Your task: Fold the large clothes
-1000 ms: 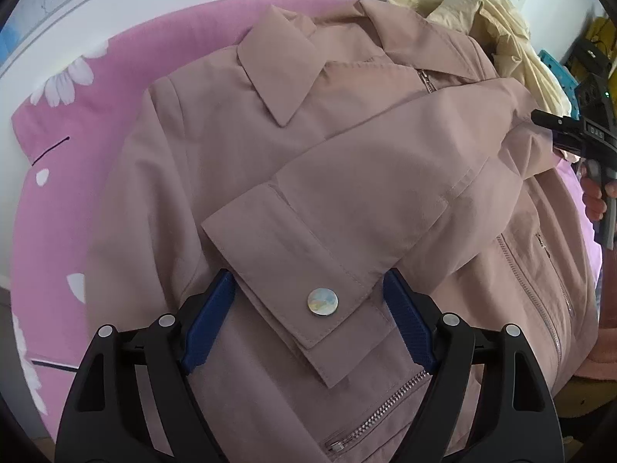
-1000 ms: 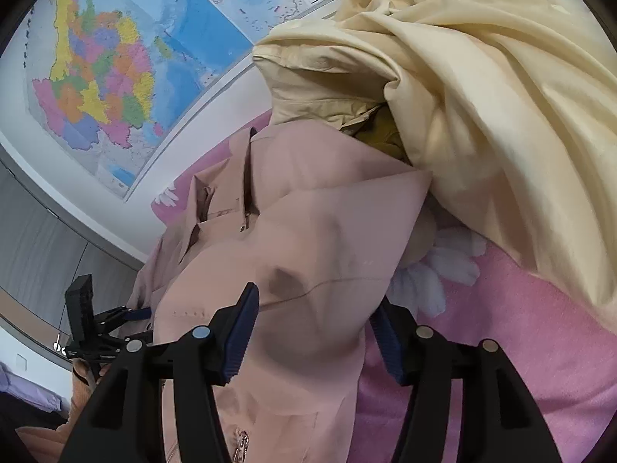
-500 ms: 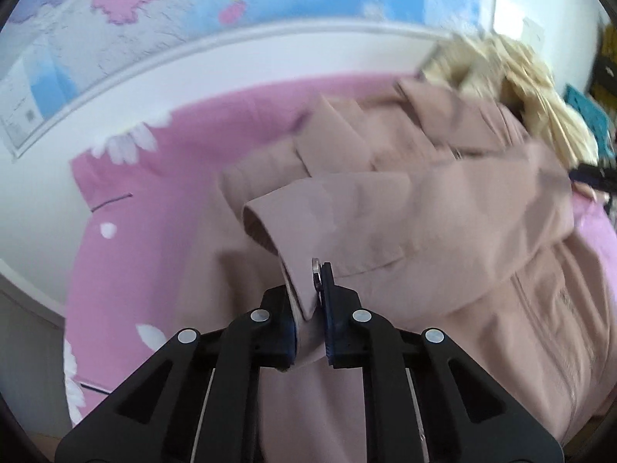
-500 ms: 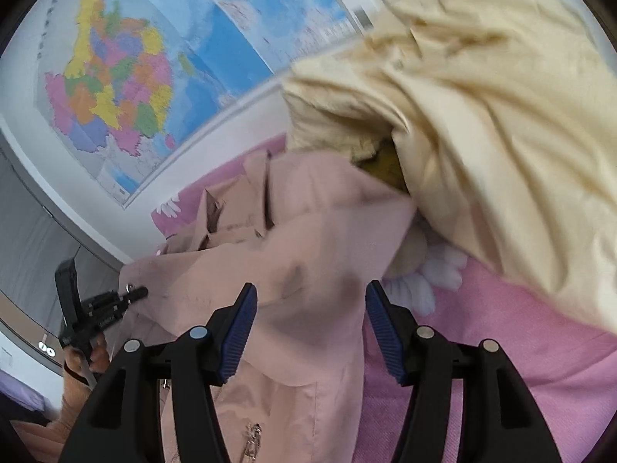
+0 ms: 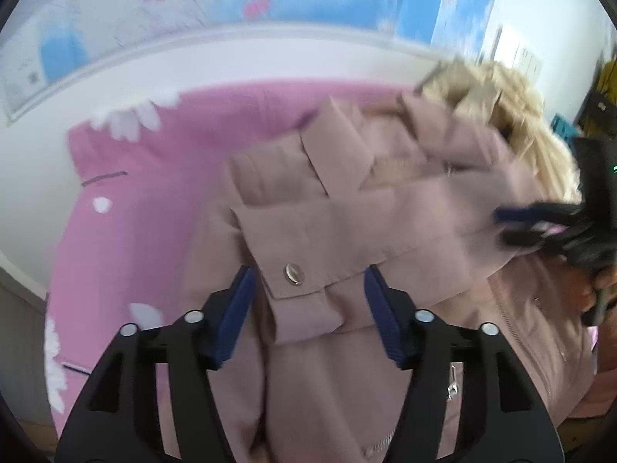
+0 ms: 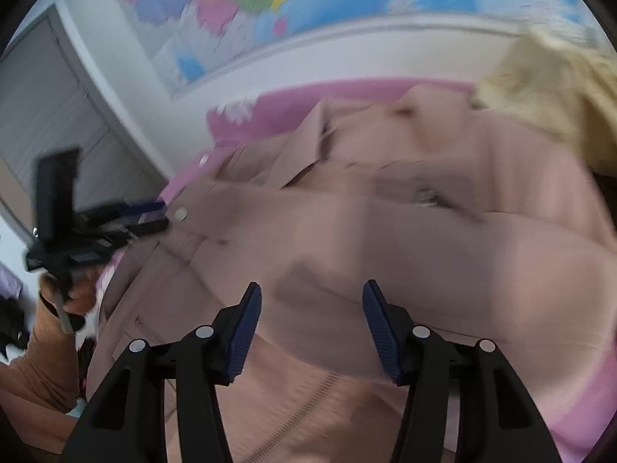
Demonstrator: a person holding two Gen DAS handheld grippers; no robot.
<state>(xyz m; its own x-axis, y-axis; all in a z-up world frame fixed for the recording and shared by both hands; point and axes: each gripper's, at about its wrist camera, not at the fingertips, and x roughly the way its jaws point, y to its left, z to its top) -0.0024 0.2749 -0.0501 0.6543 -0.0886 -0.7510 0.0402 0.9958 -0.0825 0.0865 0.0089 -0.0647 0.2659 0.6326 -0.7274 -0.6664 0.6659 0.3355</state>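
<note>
Jacket point(image 5: 405, 239), dusty pink, lies spread on the pink flowered bed cover point(image 5: 135, 200), with a sleeve folded across its chest and a cream garment point(image 5: 513, 115) heaped past its collar. Left tool point(image 5: 310, 308) has its jaws apart on either side of the sleeve cuff point(image 5: 304, 270) with its snap button point(image 5: 294, 273). Right tool point(image 6: 311, 328) is likewise apart, gripping nothing, above the jacket's right side.

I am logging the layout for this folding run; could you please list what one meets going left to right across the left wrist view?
Pink flowered bedsheet → snap button on the sleeve cuff of the dusty pink jacket → right gripper.
</note>
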